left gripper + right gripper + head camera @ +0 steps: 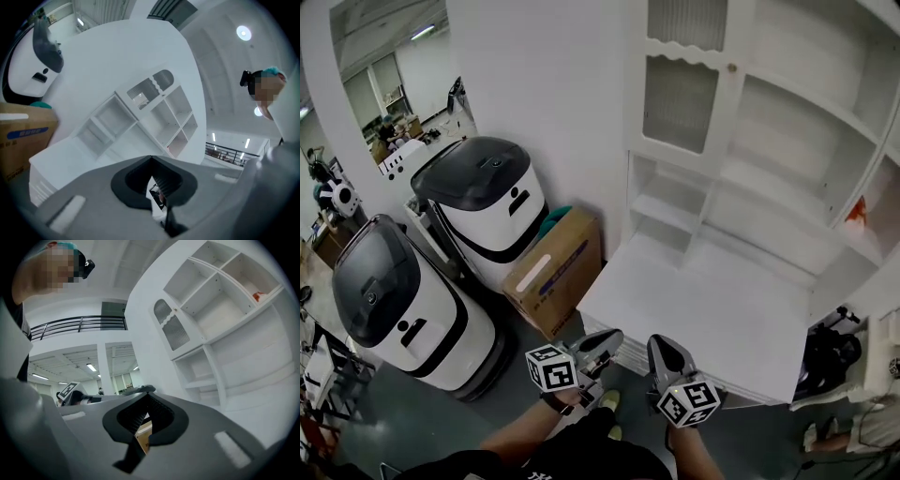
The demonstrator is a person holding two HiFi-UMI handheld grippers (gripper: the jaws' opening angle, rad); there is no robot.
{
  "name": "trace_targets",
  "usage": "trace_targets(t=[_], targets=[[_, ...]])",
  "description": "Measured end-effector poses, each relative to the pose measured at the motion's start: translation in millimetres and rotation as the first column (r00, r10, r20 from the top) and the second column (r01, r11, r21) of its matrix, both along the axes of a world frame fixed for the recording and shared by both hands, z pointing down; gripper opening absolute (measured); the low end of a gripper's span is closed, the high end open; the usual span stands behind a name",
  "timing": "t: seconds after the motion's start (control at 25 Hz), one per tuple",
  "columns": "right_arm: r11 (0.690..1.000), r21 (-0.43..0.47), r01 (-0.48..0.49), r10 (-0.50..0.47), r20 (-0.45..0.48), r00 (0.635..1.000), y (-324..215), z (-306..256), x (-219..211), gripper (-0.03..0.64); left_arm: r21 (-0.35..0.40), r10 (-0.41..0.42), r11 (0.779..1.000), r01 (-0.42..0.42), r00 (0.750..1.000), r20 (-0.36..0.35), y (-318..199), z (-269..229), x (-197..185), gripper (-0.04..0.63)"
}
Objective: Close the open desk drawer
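left hand-held gripper (604, 341) and right hand-held gripper (665, 352) clenched empty at desk (722, 319) edge, cardboard box (558, 272) alongside.

The desk (703, 319) stands against the wall, with a shelf unit (750, 159) on its back part. On the floor just left of the desk is a cardboard box (555, 272); left of the box stand a farther machine (487, 202) and a nearer machine (403, 309). The left gripper (607, 339) and right gripper (662, 347) sit side by side at the desk's near edge, and a bag (827, 361) lies on the floor at its right end.
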State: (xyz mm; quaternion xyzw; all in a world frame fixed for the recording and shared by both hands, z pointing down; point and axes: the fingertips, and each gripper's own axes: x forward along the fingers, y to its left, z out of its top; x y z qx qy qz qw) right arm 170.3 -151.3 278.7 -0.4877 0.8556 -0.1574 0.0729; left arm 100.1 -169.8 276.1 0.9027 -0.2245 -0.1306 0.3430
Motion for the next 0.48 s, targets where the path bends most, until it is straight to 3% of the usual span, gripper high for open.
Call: trace_targets(t=[0.24,0.48], targets=[[0.999,0.048,-0.015,0.017,-0.035,0.999,10.8,-29.4,-4.0,0.02,0.166,-0.045,0.986,0.02,0.988,0.149,14.2,-34.9,1.8,0.0],[0.997,0.075,-0.035,0.042,-0.083,0.996,20.2,-40.8,-3.1,0.02,0.24,-0.081,0.97,0.031,0.976,0.203,25.3,-47.6,2.2,0.0]])
